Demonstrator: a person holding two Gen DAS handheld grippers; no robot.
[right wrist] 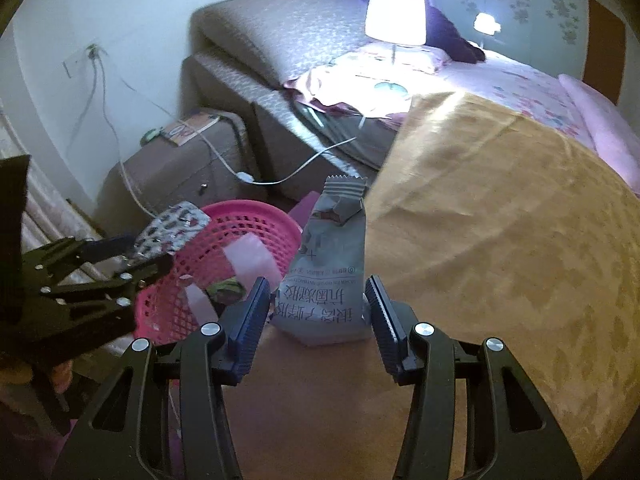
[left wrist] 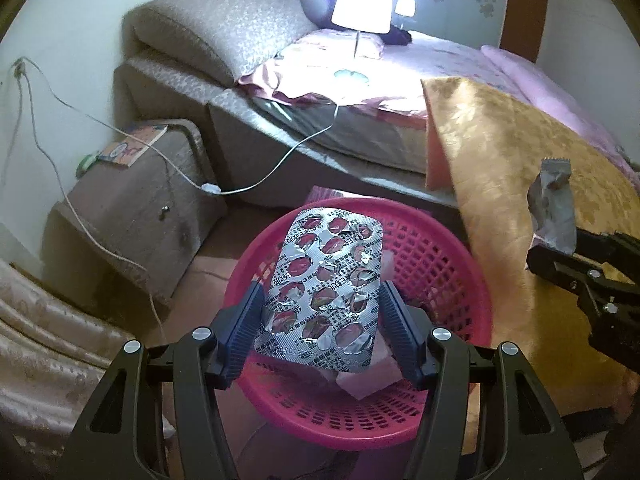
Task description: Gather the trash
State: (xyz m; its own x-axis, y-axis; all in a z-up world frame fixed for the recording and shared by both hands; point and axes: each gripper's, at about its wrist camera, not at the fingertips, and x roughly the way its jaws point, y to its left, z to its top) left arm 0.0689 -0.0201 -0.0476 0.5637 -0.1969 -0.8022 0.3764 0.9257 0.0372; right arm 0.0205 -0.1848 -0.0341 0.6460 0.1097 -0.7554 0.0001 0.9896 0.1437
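Item: emptied silver foil blister pack point(left wrist: 324, 292) clamped in left gripper point(left wrist: 322, 324) above pink plastic lattice basket point(left wrist: 440, 264), undropped; grey printed sachet point(right wrist: 332, 264) pinched by right gripper point(right wrist: 316, 312), basket at 10 o'clock; scraps already binned; both pcs pending.

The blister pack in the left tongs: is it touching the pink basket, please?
Apart. The right wrist view shows the blister pack held in the left tongs above the pink basket's rim.

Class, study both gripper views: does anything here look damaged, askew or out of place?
The blister pack in the left gripper has every foil pocket torn open. The lit lamp stands on the bed, an odd place. The sachet in the right gripper is crumpled.
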